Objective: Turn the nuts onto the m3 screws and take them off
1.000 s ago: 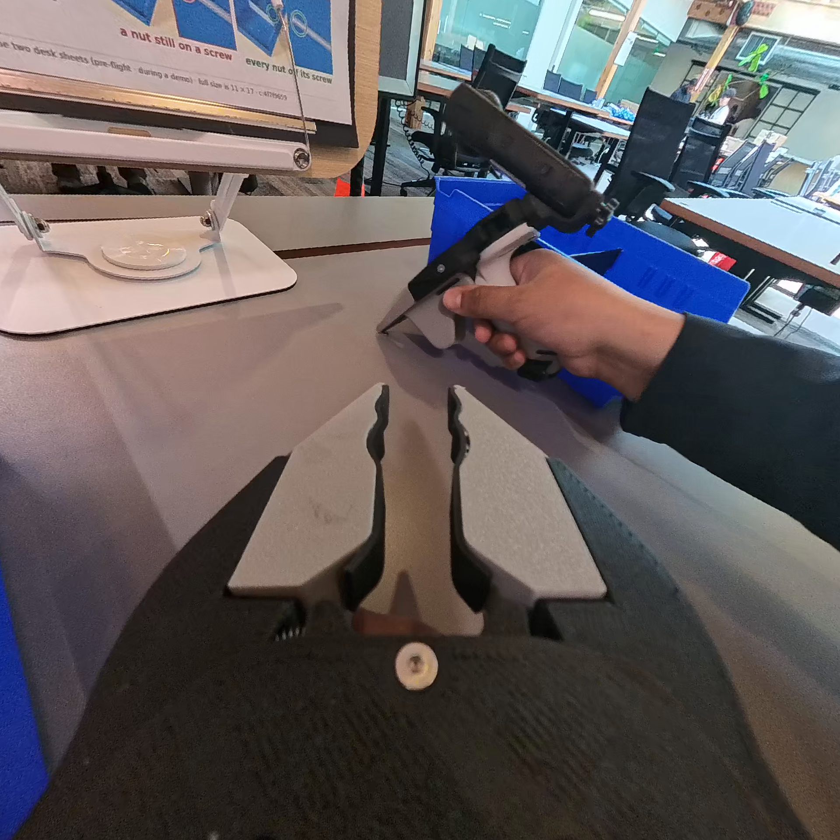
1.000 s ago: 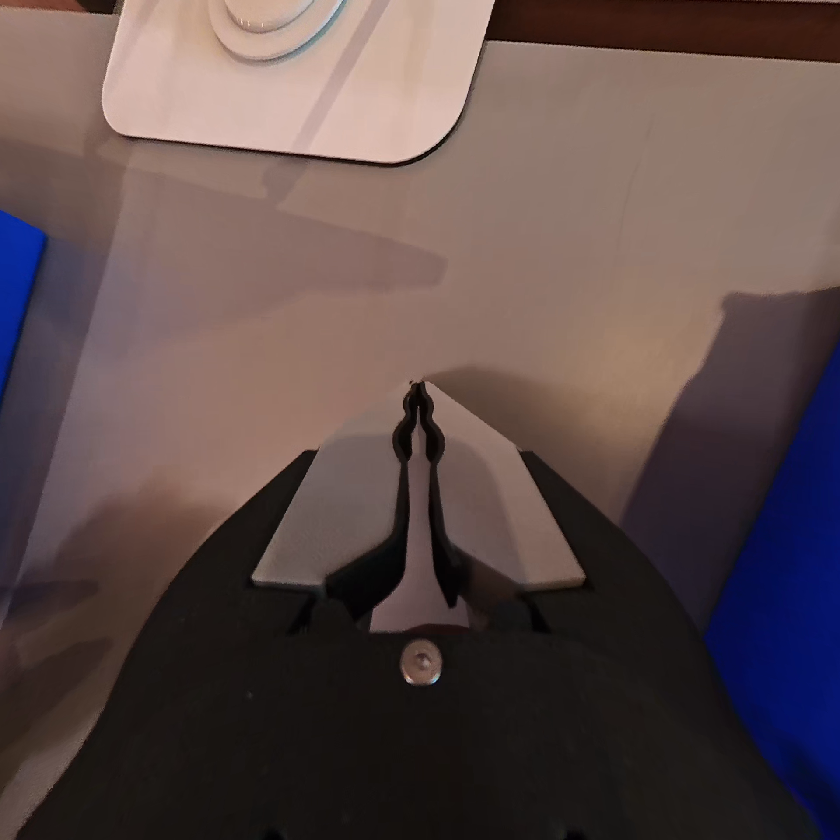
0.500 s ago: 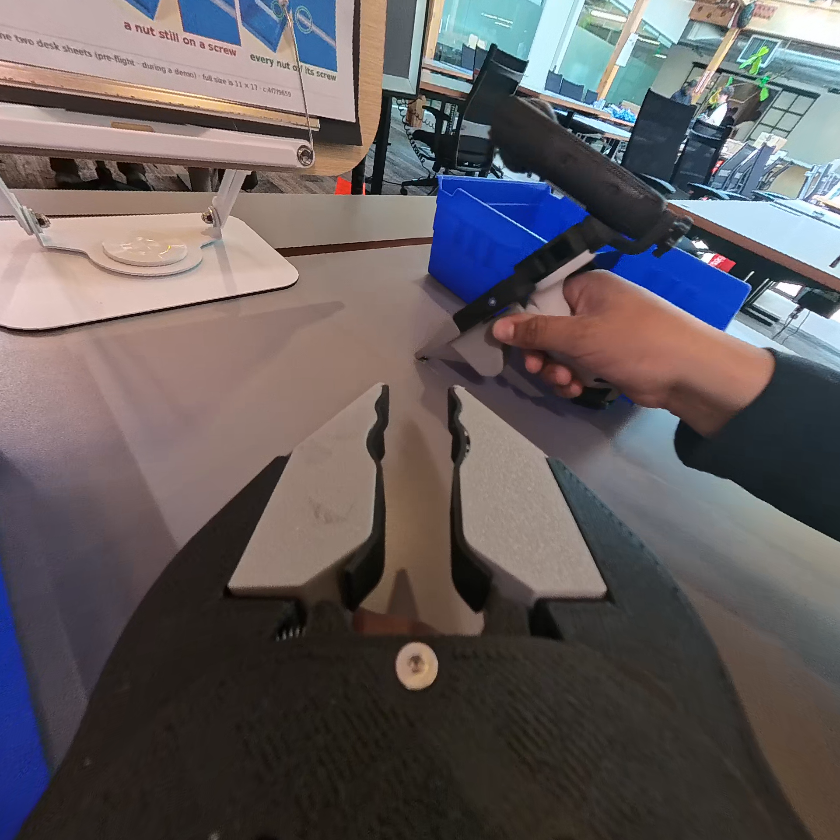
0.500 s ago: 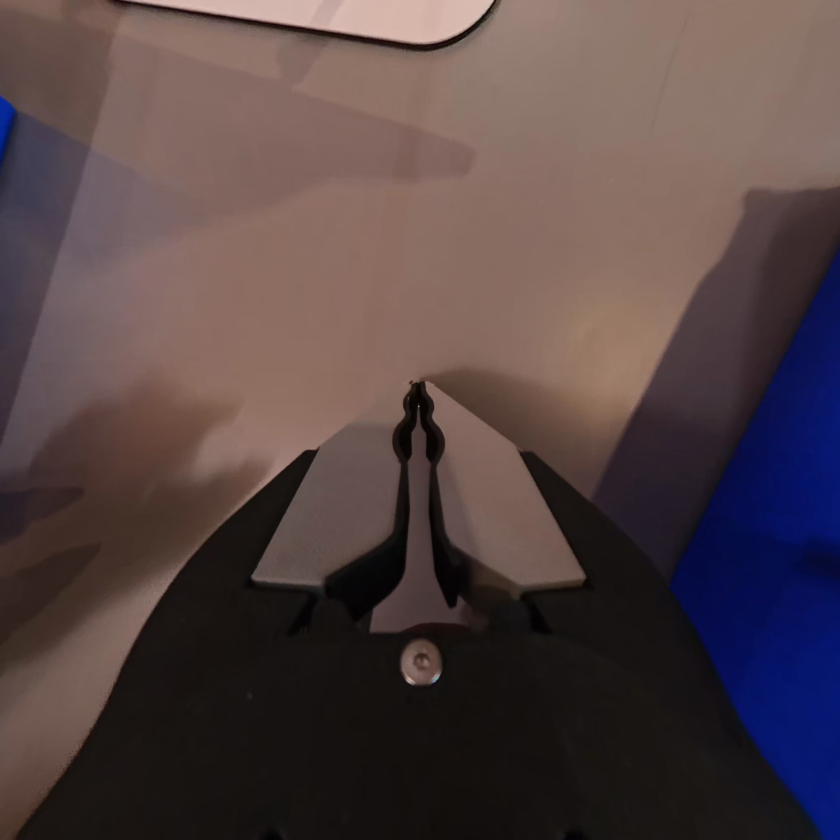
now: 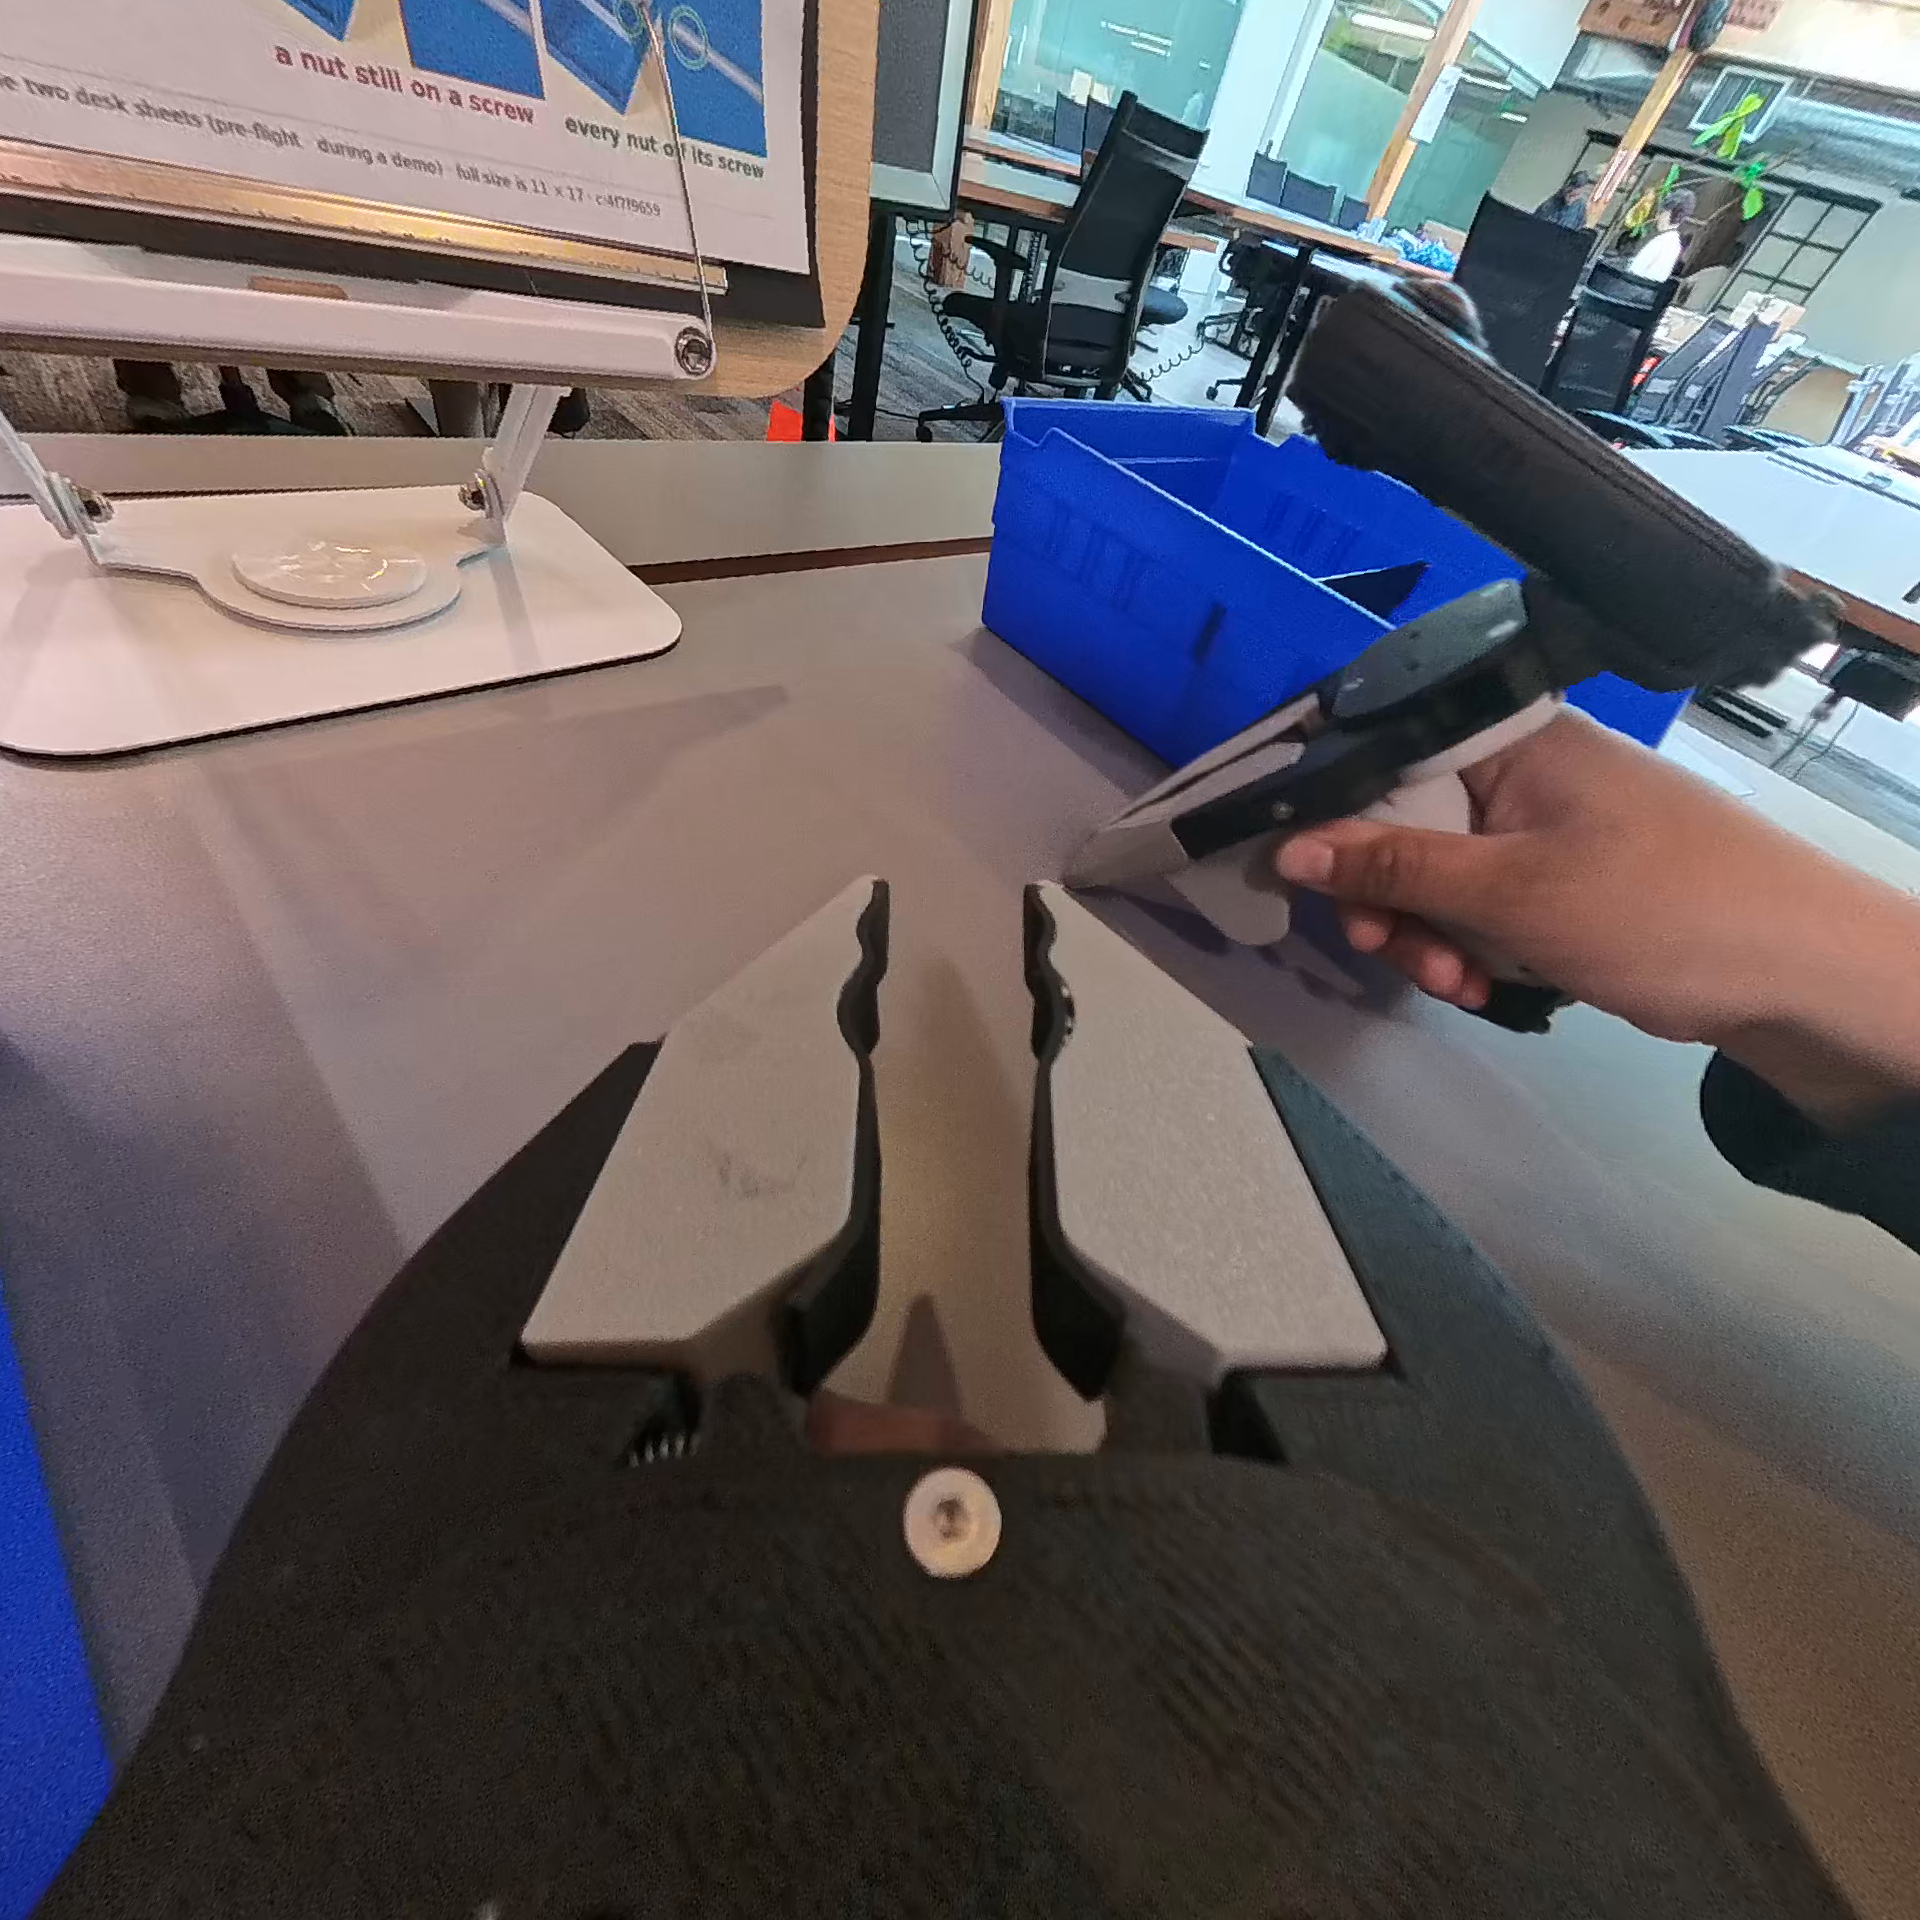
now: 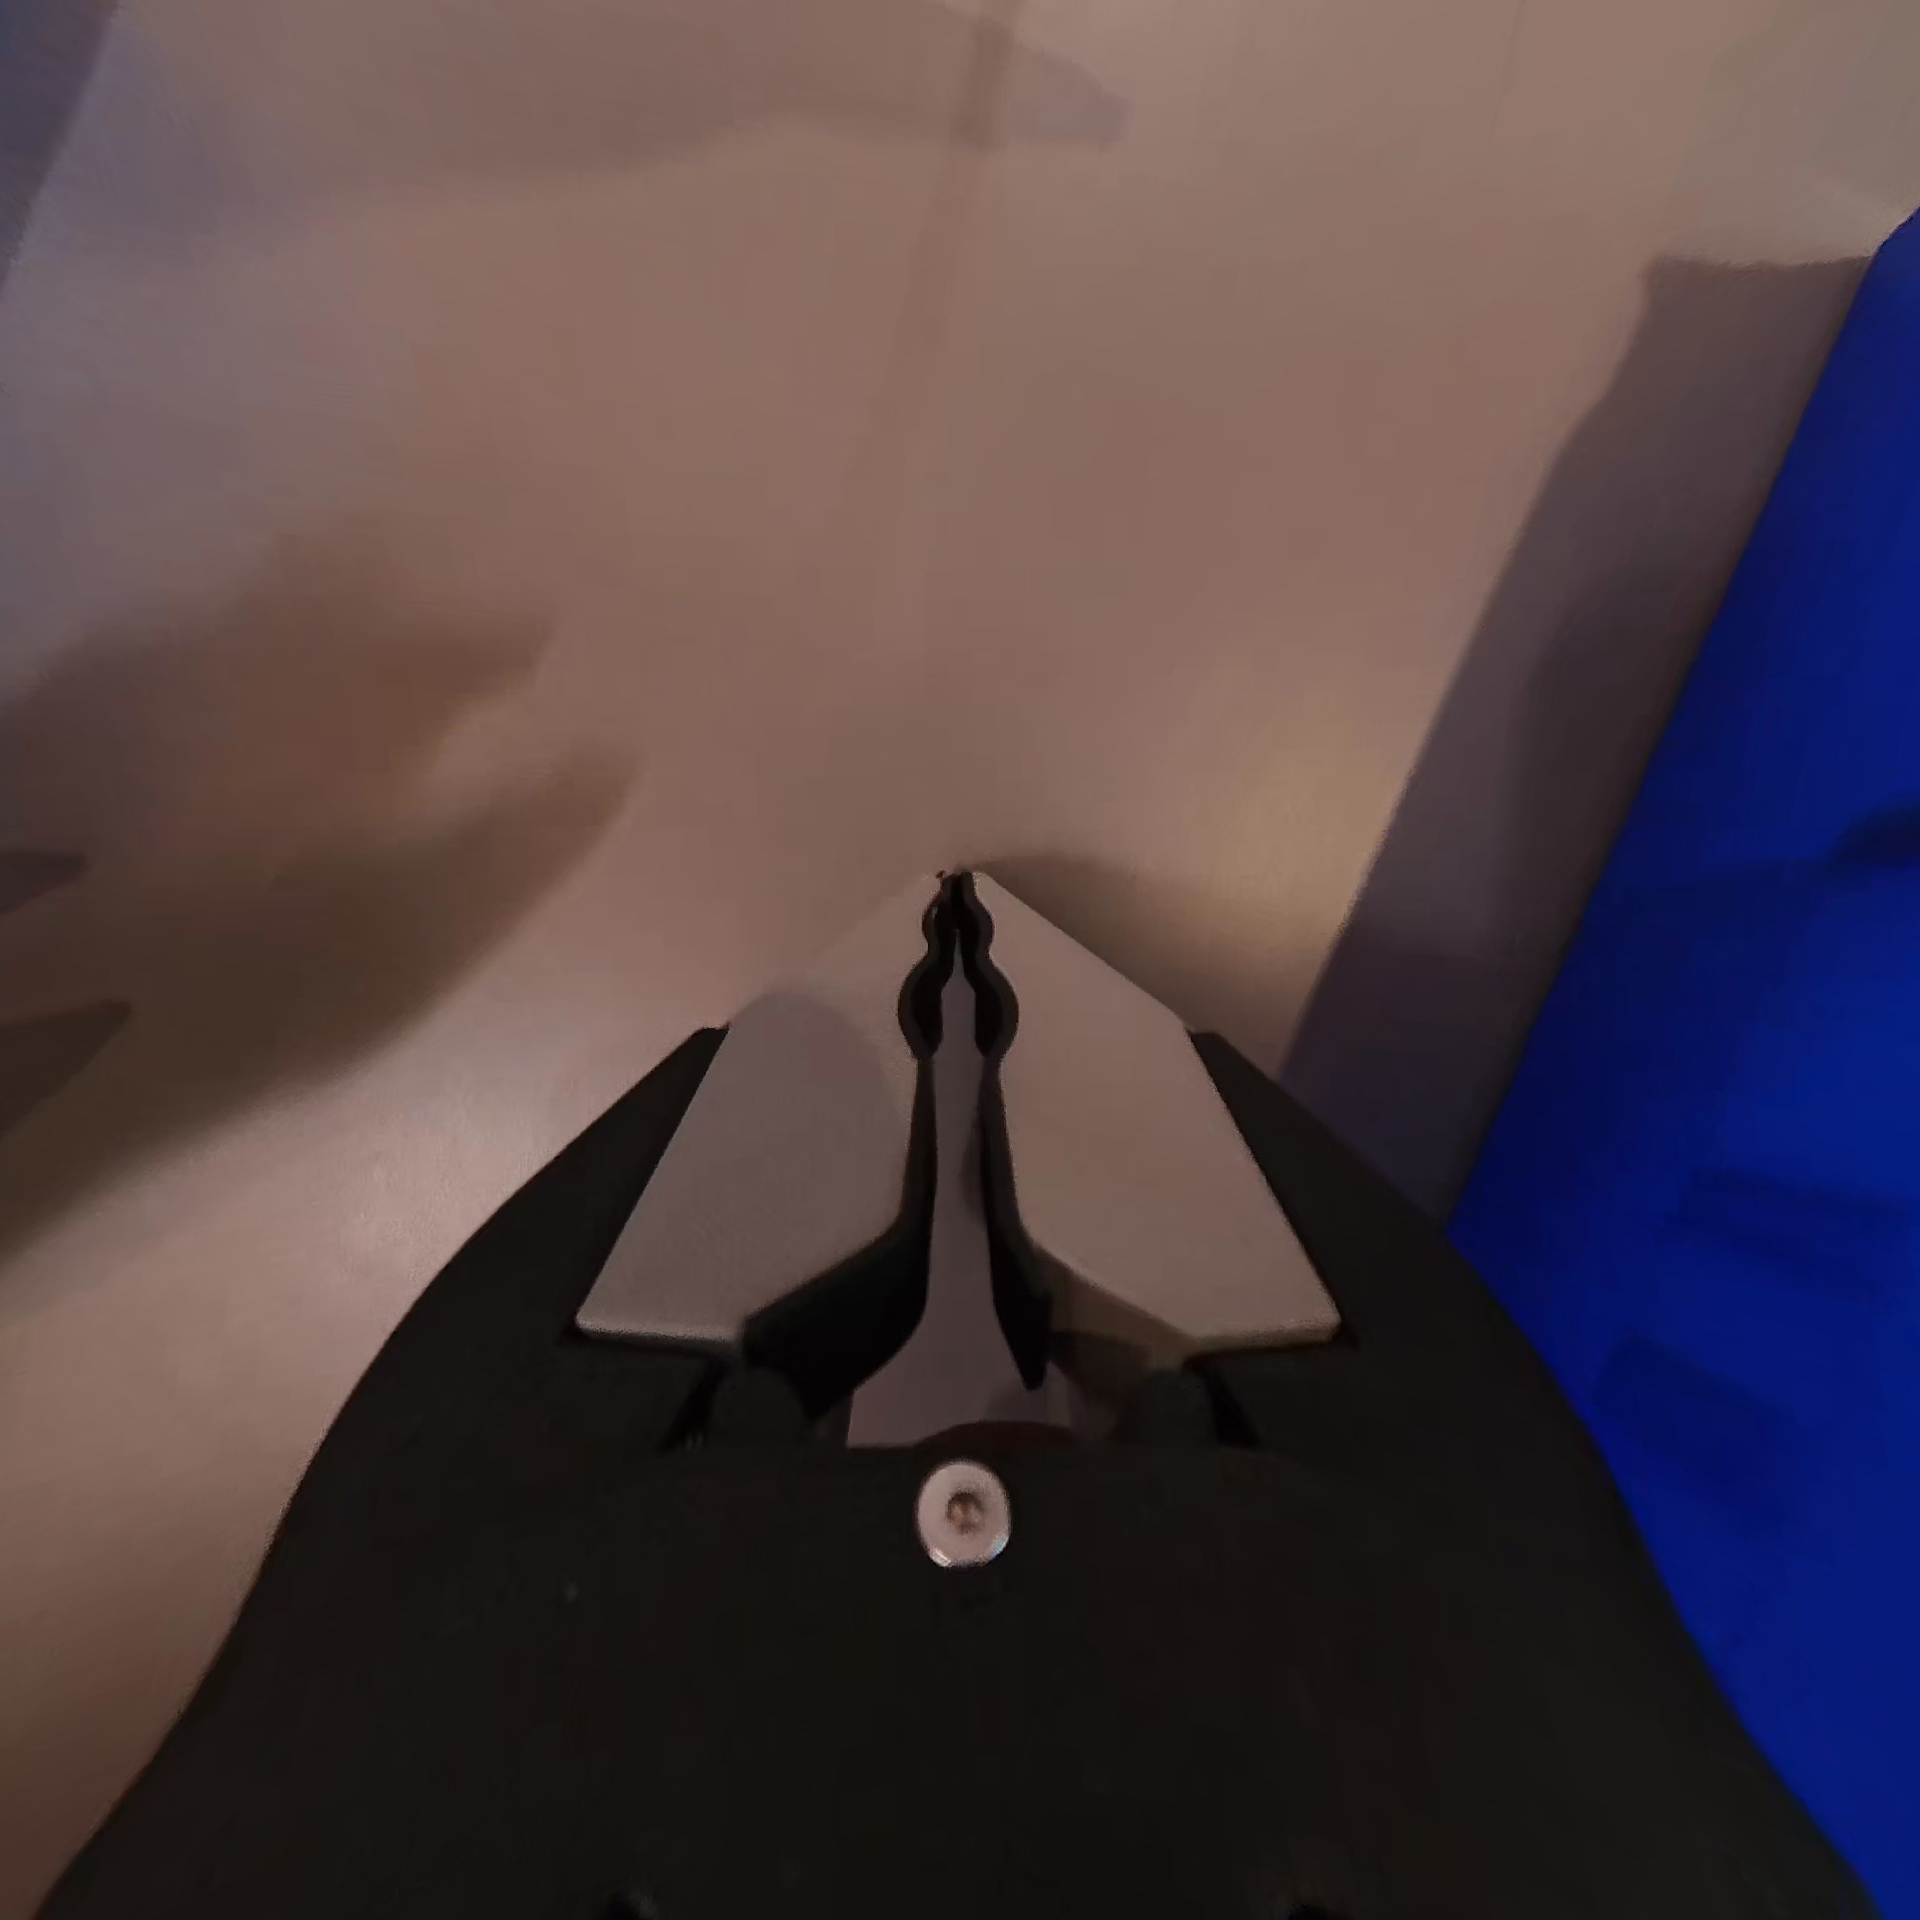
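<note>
My left gripper [image 5: 956,896] is open and empty, low over the grey table [image 5: 520,883]. My right gripper [image 6: 956,881] is shut, its tips nearly touching the table. A tiny dark speck [image 6: 943,875] sticks out at its tips; it is too small to tell whether it is a nut or a screw. In the left wrist view the right gripper [image 5: 1081,878] is held by a hand [image 5: 1558,883], and its tip lies just right of my left gripper's right fingertip [image 5: 1044,904]. No other nuts or screws show.
A blue bin [image 5: 1174,623] stands at the back right, close beside the right gripper; it also shows in the right wrist view [image 6: 1714,935]. A white stand base [image 5: 312,644] holding a printed sheet [image 5: 416,94] is at the back left. Another blue edge [image 5: 31,1558] is at the near left. Across from one pair of fingers to the other is roughly 15 cm.
The right gripper has stayed shut and moved right and toward me across the table, ending next to my left gripper's right fingertip. The left gripper has stayed open and still.
</note>
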A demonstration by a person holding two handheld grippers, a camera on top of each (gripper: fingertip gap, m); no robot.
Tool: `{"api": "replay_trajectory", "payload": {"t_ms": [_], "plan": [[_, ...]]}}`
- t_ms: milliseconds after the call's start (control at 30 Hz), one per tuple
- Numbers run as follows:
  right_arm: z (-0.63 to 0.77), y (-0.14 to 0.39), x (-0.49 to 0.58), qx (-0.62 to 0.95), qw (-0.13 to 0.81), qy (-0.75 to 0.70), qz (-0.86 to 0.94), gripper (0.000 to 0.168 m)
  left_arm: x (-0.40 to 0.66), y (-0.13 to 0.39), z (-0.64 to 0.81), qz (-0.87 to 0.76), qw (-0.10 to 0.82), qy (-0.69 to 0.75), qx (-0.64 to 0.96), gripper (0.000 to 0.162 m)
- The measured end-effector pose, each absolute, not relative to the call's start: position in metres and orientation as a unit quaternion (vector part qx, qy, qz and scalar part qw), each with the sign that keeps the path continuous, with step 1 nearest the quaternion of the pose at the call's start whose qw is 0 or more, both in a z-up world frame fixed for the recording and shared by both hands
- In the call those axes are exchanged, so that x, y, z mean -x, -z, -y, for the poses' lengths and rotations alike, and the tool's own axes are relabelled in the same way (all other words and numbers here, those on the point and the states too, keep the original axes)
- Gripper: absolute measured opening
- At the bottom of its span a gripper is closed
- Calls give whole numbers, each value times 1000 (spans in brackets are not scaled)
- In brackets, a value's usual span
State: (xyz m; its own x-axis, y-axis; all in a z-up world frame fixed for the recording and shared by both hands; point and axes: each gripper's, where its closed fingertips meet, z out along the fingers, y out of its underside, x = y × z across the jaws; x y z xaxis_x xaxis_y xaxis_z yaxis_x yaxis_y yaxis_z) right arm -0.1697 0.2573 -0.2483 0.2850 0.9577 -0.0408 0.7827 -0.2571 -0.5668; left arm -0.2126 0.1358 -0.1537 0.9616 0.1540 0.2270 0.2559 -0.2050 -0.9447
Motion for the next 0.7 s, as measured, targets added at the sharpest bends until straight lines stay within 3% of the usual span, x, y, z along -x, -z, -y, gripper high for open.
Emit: {"api": "replay_trajectory", "payload": {"t_ms": [700], "plan": [[-226, 248, 94, 763, 215, -215, 570, 0, 211, 155, -136, 129, 613, 40, 779, 24]]}}
